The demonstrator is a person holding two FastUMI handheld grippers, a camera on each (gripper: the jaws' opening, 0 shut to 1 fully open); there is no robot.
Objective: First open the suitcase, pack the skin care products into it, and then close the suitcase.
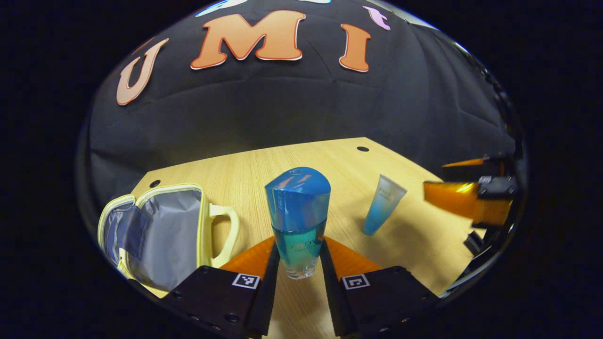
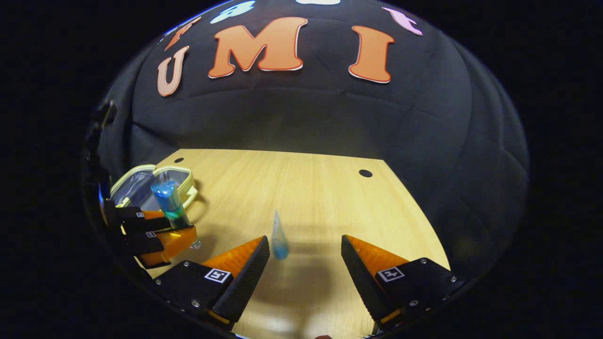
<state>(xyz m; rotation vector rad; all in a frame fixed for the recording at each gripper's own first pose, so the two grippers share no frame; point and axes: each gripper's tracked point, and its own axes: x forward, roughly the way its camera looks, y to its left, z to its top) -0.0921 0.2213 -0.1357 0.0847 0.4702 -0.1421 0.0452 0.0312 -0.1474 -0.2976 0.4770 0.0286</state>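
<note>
A blue-capped glass bottle (image 1: 297, 214) of blue-green liquid stands upright between the fingers of my left gripper (image 1: 299, 249), which press on its lower body. The small yellow-trimmed suitcase (image 1: 160, 230) lies open at the left, its grey lining showing. A pale blue tube (image 1: 382, 205) stands on its cap to the right, with my right gripper (image 1: 438, 181) beyond it. In the right gripper view, my right gripper (image 2: 304, 240) is open, and the tube (image 2: 279, 238) stands just ahead of its left finger. Farther left are the left gripper (image 2: 186, 228), the bottle (image 2: 168, 201) and the suitcase (image 2: 141, 181).
Everything rests on a light wooden table (image 1: 306, 160) with small dark holes (image 1: 362, 149) near its far corners. The black booth wall closes it off behind. Bare tabletop (image 2: 330, 202) stretches ahead and to the right of my right gripper.
</note>
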